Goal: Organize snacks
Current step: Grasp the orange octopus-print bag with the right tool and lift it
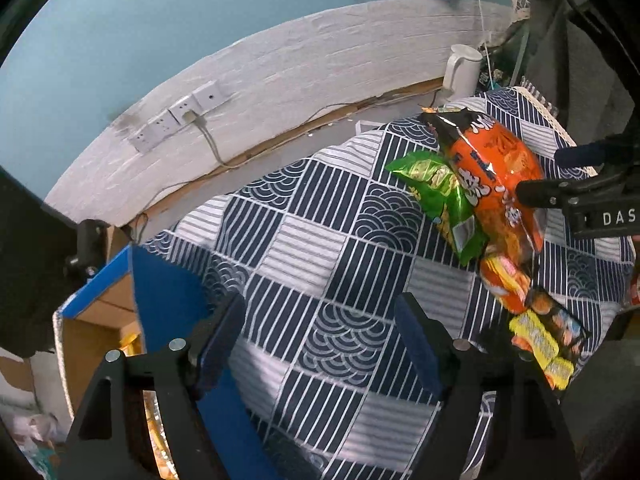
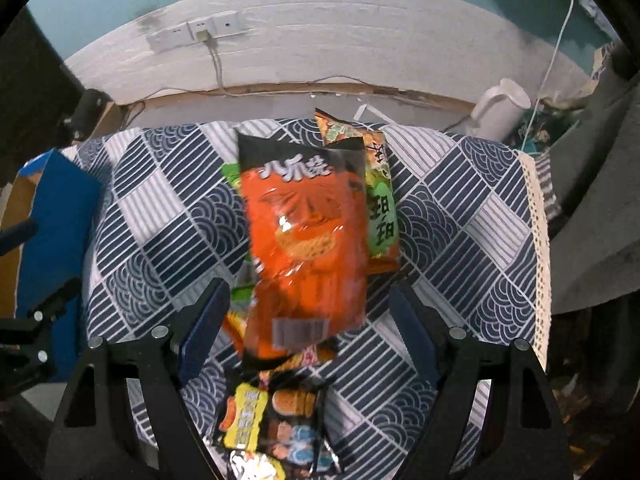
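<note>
**Inspector A:** The risks are to be stated first.

**Inspector B:** A pile of snack packets is seen near the far right part of the tabletop (image 1: 328,248), which is covered with a patterned cloth. The orange bag (image 2: 304,240) lies on top, overlapping a green packet (image 1: 440,196) and a second green packet (image 2: 382,216) beside it. If the orange bag is pinched at its middle, the slick film could be expected to slip, or a packet beneath could be dragged along and pushed towards the cloth's fringed right edge. The loose cloth might also be caught and bunched.

**Inspector A:** And the smaller items?

**Inspector B:** A black-and-yellow packet (image 2: 276,420) lies towards the near edge, just beside the pile; it could be knocked aside by a tool finger. A kettle (image 2: 500,108) stands at the far right corner, well apart.

**Inspector A:** The tools' condition?

**Inspector B:** The right tool (image 2: 308,332) is held steeply downward over the orange bag, its fingers apart, nothing clamped. The left tool (image 1: 320,344) is likewise spread and empty, pointed down over bare cloth near the left edge, beside a blue box (image 1: 168,292) in which some packets are already seen.
</note>
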`<state>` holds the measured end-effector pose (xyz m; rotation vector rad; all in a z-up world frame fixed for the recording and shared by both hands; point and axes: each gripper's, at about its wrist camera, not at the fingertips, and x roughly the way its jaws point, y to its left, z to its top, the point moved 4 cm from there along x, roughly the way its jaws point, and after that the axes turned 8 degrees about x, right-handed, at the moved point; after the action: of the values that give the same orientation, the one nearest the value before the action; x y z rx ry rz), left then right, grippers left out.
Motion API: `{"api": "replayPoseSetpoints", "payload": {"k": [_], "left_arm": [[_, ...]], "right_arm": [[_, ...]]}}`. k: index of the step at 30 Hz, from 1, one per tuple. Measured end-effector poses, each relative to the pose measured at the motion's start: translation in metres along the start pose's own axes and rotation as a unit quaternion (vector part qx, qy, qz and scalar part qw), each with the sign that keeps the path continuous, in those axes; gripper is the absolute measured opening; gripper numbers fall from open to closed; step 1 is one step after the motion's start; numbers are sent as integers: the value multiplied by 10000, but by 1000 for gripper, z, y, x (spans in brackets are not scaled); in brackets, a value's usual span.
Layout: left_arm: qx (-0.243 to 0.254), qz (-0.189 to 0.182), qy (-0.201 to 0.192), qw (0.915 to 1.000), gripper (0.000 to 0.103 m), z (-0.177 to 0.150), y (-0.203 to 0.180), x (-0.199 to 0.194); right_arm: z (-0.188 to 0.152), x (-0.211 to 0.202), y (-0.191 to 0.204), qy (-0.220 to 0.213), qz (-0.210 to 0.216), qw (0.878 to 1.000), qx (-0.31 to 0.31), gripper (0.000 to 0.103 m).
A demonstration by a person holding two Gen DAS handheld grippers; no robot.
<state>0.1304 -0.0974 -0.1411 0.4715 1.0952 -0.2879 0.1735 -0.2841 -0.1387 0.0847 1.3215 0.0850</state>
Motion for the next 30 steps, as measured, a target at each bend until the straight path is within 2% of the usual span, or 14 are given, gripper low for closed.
{"api": "replayPoseSetpoints", "payload": {"k": [5,17,21,30], "left_arm": [[-77,-122,138,9998,78,4,-2,19],[24,-257,348,9991,78,2,-15,43],[59,-272,322,9991,78,5,-18,43],[251,-413,196,9986,79,11,-39,30]], "right_arm": [[4,20,-3,147,145,9997,115,81],[2,61,-1,364,-4,9993,47,81],[1,54,3,298,8,9995,-98,60],[-6,28,-11,138,4,9999,88,56]]}}
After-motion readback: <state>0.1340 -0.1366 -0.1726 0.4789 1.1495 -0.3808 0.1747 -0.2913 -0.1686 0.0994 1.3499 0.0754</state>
